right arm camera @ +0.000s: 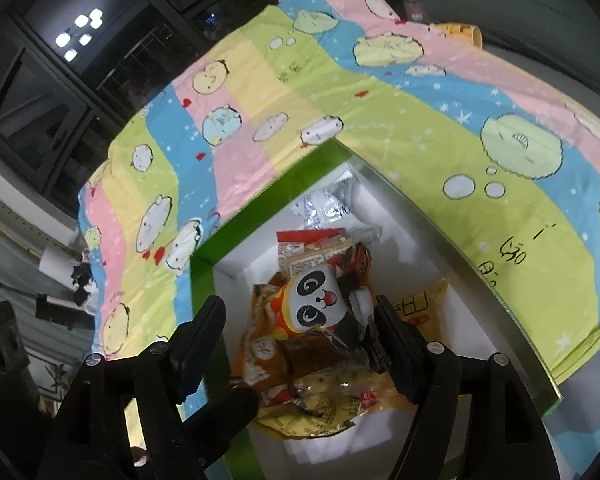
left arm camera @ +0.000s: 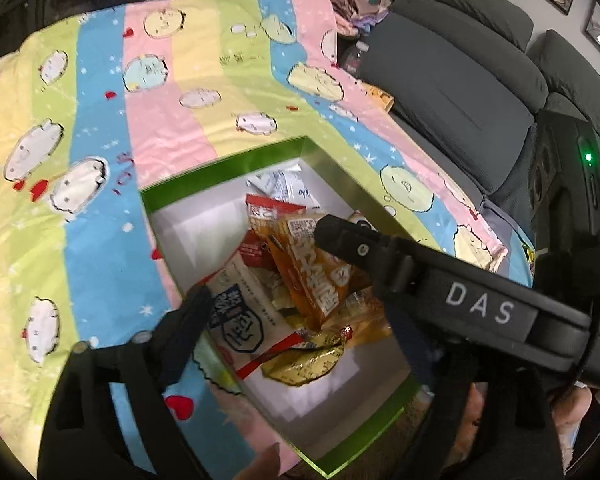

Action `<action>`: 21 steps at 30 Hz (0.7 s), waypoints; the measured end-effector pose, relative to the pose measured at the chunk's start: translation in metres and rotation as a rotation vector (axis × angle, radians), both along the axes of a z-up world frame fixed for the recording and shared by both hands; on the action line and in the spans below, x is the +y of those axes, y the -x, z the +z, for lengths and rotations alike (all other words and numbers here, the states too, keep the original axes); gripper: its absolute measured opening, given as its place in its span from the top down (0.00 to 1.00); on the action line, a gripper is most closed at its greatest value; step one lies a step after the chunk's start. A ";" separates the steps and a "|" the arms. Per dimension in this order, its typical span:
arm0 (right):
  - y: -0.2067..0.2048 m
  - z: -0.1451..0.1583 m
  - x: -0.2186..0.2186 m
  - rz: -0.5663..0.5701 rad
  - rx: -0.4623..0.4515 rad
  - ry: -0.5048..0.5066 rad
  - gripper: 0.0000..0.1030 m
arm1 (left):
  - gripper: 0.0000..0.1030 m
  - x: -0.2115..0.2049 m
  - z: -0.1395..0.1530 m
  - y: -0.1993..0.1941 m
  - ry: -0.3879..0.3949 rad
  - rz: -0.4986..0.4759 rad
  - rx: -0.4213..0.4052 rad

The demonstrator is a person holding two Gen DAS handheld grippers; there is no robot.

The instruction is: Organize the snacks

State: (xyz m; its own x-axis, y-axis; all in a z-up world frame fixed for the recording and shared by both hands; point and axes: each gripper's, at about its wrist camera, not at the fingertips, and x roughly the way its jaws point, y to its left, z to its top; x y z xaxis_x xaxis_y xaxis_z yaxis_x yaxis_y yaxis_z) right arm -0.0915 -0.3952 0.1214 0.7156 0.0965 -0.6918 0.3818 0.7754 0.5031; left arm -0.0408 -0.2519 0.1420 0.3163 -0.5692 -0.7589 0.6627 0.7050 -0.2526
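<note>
A white box with a green rim (left arm camera: 220,168) (right arm camera: 260,208) sits on a striped cloth and holds a pile of snack packets. In the left wrist view I see an orange packet (left arm camera: 316,280), a white packet with a blue label (left arm camera: 244,304) and a gold packet (left arm camera: 304,364). My left gripper (left arm camera: 296,328) hangs open over the pile, its left finger (left arm camera: 188,320) beside the white packet. One finger (left arm camera: 340,240) of the right gripper crosses in from the right. In the right wrist view my right gripper (right arm camera: 300,336) stands open around a panda packet (right arm camera: 316,300) that lies on the pile.
The pastel cartoon cloth (left arm camera: 140,120) covers the whole surface around the box. A grey sofa (left arm camera: 460,80) stands to the right, with a yellow cup (left arm camera: 380,98) (right arm camera: 460,34) at the cloth's far edge. Dark windows (right arm camera: 60,60) lie beyond the cloth.
</note>
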 end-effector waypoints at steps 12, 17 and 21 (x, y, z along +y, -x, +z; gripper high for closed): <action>0.025 0.055 0.023 -0.039 -0.090 0.137 0.11 | 0.01 0.037 0.037 0.014 0.018 0.084 -0.111; 0.034 0.064 0.031 -0.066 -0.094 0.183 0.10 | 0.01 0.044 0.038 0.016 0.010 0.108 -0.114; 0.037 0.062 0.034 -0.074 -0.081 0.188 0.09 | 0.01 0.049 0.035 0.017 0.007 0.120 -0.107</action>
State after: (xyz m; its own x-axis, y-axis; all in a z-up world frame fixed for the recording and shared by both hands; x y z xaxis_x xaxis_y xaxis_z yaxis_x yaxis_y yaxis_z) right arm -0.1287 -0.3616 0.1833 0.7700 -0.0838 -0.6325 0.4051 0.8300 0.3833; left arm -0.0575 -0.2030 0.1767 0.4611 -0.5275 -0.7136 0.5968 0.7794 -0.1905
